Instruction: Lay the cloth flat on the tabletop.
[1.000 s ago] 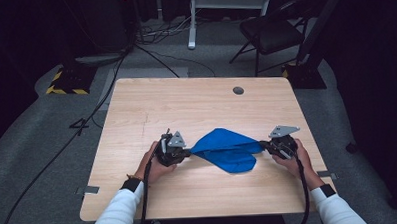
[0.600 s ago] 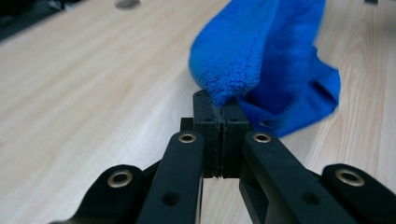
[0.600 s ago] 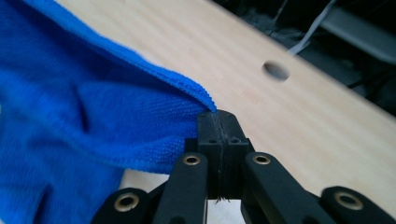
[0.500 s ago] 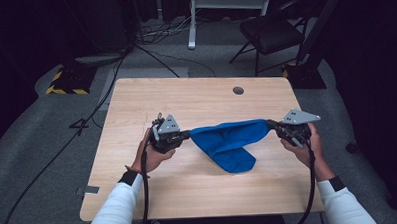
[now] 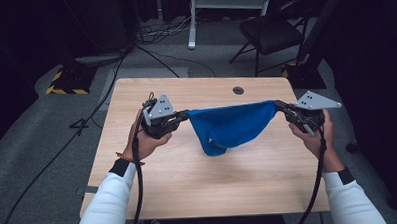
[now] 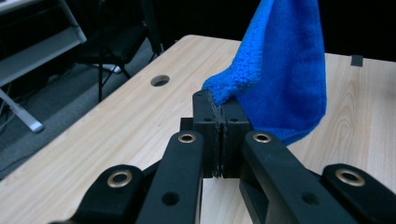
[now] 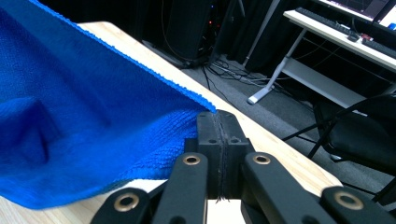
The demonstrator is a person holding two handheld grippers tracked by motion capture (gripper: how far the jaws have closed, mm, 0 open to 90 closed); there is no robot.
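Pinched tight on opposite corners, the left gripper (image 5: 185,114) and right gripper (image 5: 278,105) hold a blue cloth (image 5: 230,127) stretched, sagging above the bare wooden table (image 5: 199,182), its cable hole (image 5: 238,90) and a black chair (image 5: 269,34) beyond.

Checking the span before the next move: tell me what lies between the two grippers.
In the high view, the blue cloth spans from the left gripper to the right gripper, each shut on a corner, its middle sagging above the wooden table.
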